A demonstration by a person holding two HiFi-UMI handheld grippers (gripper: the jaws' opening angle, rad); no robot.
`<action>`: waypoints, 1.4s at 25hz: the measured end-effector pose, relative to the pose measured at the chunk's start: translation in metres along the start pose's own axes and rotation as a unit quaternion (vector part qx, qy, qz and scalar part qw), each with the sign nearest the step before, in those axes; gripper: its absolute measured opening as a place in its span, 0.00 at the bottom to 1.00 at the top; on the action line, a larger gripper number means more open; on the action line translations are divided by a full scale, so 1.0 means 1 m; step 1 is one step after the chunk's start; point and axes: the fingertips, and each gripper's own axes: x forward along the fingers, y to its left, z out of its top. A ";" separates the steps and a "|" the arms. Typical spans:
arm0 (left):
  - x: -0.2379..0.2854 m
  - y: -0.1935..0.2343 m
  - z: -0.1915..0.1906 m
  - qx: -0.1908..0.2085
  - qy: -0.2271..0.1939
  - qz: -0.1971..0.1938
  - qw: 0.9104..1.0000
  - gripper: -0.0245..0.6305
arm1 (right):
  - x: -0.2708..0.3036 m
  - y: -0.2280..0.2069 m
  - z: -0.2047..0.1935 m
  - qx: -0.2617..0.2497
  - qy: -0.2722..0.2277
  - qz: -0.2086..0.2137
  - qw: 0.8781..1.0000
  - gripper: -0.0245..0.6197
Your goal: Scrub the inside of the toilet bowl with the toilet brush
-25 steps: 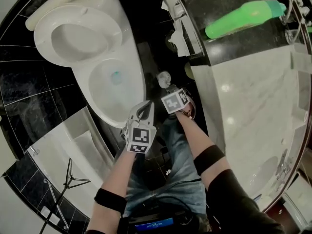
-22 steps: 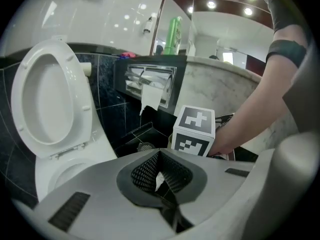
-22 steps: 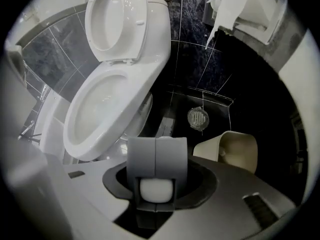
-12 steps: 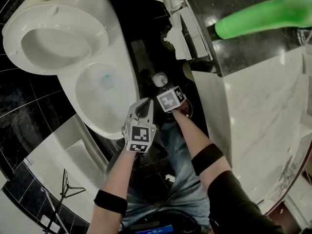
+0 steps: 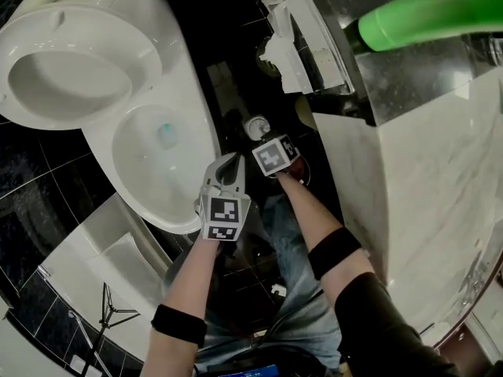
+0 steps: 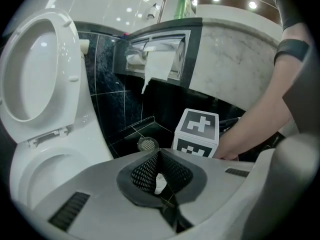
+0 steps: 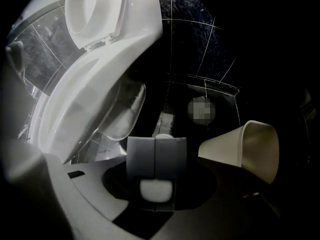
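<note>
Right gripper (image 7: 155,156) clamped on the brush (image 7: 156,189) handle, which runs crosswise through the pads. Bristle end not visible. Left gripper (image 6: 159,153) has its tips together and looks empty. Bowl (image 5: 157,159) is close, to the right gripper's left and a bit ahead, seat (image 5: 71,69) up. Left gripper is nearer the bowl, but the right one has the brush, so my guess is lift and swing left.
</note>
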 end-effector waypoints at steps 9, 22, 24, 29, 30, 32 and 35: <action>0.009 0.008 -0.011 0.002 0.002 0.001 1.000 0.04 | 0.008 0.004 0.008 -0.016 -0.009 -0.006 1.000 0.33; 0.002 0.008 -0.013 -0.003 0.004 0.004 1.000 0.04 | 0.003 0.002 0.017 -0.027 -0.028 -0.013 0.999 0.53; 0.001 0.009 -0.014 -0.003 0.004 0.006 1.000 0.04 | 0.005 0.002 0.015 -0.027 -0.028 -0.013 0.999 0.53; -0.005 0.008 -0.010 -0.005 0.003 0.009 1.000 0.04 | -0.004 0.004 0.008 -0.021 -0.023 -0.007 0.999 0.53; -0.008 0.007 -0.008 -0.006 0.003 0.009 1.000 0.04 | -0.008 0.005 0.006 -0.020 -0.021 -0.005 1.000 0.53; -0.015 0.006 -0.003 -0.006 0.002 0.010 1.000 0.04 | -0.016 0.003 0.005 -0.009 -0.022 -0.008 1.000 0.53; -0.028 0.004 0.008 -0.006 0.001 0.012 1.000 0.04 | -0.032 0.001 0.006 0.008 -0.029 -0.013 0.999 0.53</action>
